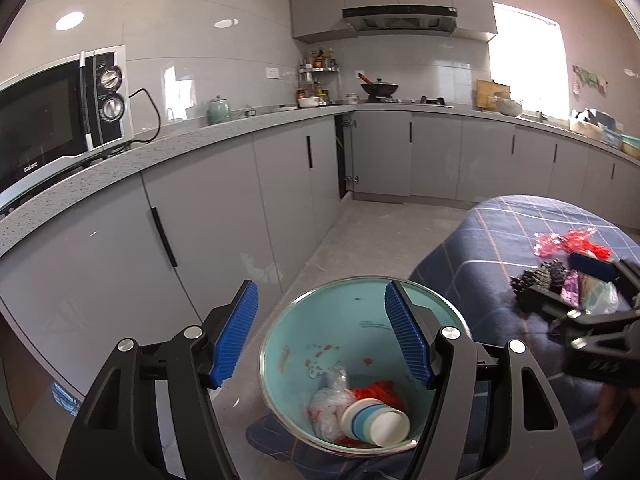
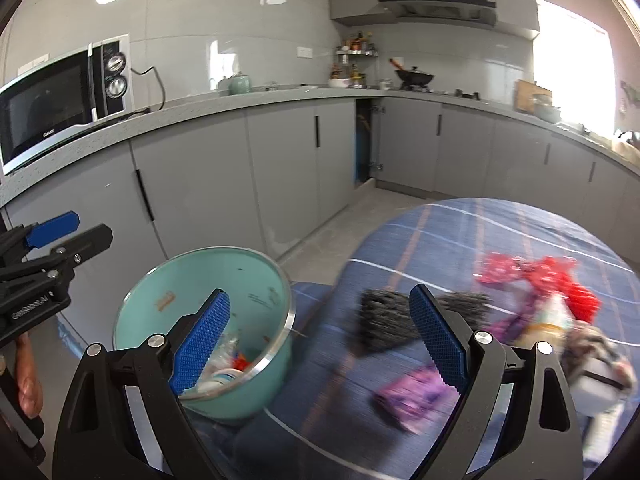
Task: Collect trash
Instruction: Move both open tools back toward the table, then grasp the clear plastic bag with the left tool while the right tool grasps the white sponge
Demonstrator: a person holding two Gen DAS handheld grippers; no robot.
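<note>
Teal bin: a round teal bin (image 1: 320, 332) with a metal rim stands at the edge of the table, at about 6 o'clock in the left wrist view and 8 o'clock in the right wrist view (image 2: 208, 312).
Bin contents: a white paper cup (image 1: 376, 424) with blue stripes lies on its side at the bottom, touching crumpled clear plastic (image 1: 330, 396) and a red wrapper (image 1: 374, 392).
Left hand-held gripper: the left hand-held gripper (image 1: 320, 336) hangs over the bin mouth with its blue pads spread wide and nothing between them; from the right wrist view it shows at 9 o'clock (image 2: 52, 240).
Right hand-held gripper: the right hand-held gripper (image 2: 320, 340) is also spread wide and empty, above the table between the bin and the litter; the view is blurred.
Table: a table under a dark blue checked cloth (image 2: 480, 224) fills the 4 o'clock part of both views.
Trash on the table: a black scrubby lump (image 2: 384, 320) lies near the middle, a purple packet (image 2: 412, 396) nearer the camera, red wrappers (image 2: 536, 276) at 3 o'clock, and a pale bag (image 2: 552, 320) just beside them.
Worktop: a grey speckled worktop (image 1: 208, 140) runs along the wall, carrying a microwave (image 1: 60, 116) at 9 o'clock and a green jar (image 1: 218, 111) near 11 o'clock.
Stove: a black wok (image 1: 379, 89) sits at 12 o'clock under the hood.
</note>
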